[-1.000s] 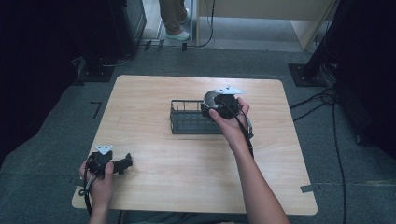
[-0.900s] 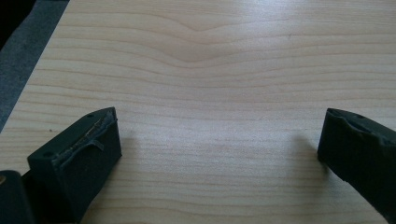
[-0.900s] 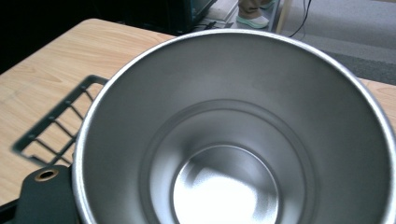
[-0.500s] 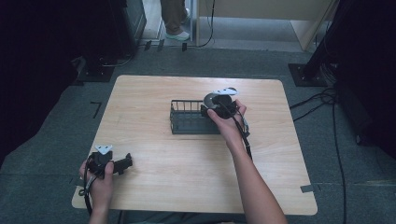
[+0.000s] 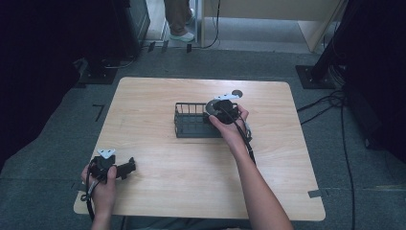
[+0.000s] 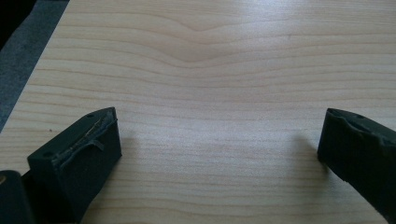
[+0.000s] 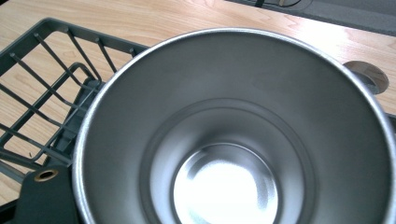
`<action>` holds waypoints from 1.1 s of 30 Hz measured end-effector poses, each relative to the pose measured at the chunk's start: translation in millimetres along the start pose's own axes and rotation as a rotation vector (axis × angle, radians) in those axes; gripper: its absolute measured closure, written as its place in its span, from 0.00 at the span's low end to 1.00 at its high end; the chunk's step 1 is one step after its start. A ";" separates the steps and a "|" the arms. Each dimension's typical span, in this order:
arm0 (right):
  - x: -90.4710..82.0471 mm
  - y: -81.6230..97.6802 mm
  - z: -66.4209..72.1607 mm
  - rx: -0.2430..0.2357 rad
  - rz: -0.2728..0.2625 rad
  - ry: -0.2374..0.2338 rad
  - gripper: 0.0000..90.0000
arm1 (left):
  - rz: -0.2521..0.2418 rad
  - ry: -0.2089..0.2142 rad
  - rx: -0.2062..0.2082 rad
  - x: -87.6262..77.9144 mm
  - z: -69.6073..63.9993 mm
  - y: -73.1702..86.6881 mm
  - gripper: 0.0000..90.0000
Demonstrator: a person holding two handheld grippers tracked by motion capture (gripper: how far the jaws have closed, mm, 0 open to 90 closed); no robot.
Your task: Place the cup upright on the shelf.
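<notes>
A steel cup (image 7: 233,140) fills most of the right gripper view, seen from above into its shiny inside. My right gripper (image 5: 214,110) is shut on it at the right end of a dark wire rack (image 5: 191,120), which stands mid-table; the rack's bars (image 7: 42,93) lie just left of the cup. From the high view the cup (image 5: 211,106) shows as a grey disc at the rack's right end. My left gripper (image 5: 127,168) rests at the table's near left corner. It is open (image 6: 219,144), with bare wood between its jaws.
The wooden table (image 5: 287,158) has a round metal grommet (image 5: 236,92) just beyond the cup, also in the right gripper view (image 7: 366,74). Cables trail on the floor at the right. A person's shoe (image 5: 182,36) stands beyond the far edge.
My right hand has carried the cup slightly left and nearer, over the rack's right end. The left gripper has not moved.
</notes>
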State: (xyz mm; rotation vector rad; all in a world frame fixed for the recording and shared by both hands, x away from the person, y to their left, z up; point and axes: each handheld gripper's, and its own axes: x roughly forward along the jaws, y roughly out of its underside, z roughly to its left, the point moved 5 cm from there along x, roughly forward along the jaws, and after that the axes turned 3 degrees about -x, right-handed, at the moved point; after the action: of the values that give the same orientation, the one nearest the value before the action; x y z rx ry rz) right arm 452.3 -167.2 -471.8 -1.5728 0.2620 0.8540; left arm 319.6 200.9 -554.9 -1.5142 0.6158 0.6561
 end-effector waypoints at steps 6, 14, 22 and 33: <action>-0.7 1.6 0.1 -0.010 0.023 0.008 0.15 | 0.000 0.000 0.000 0.0 0.0 0.0 0.00; -6.6 0.3 -2.5 -0.015 0.022 -0.009 0.09 | 0.000 0.000 0.000 0.0 0.0 0.0 0.00; -23.4 -5.8 -3.2 -0.006 -0.020 -0.025 0.02 | 0.000 0.000 0.000 0.0 0.0 0.0 0.00; -52.5 -5.6 -8.3 0.000 -0.077 -0.026 0.02 | 0.000 0.000 0.000 0.0 0.0 0.0 0.00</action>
State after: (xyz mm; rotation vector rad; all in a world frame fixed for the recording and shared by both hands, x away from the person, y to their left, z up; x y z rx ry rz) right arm 422.1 -189.6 -433.8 -1.5607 0.1818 0.8143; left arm 319.6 200.9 -554.9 -1.5141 0.6160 0.6562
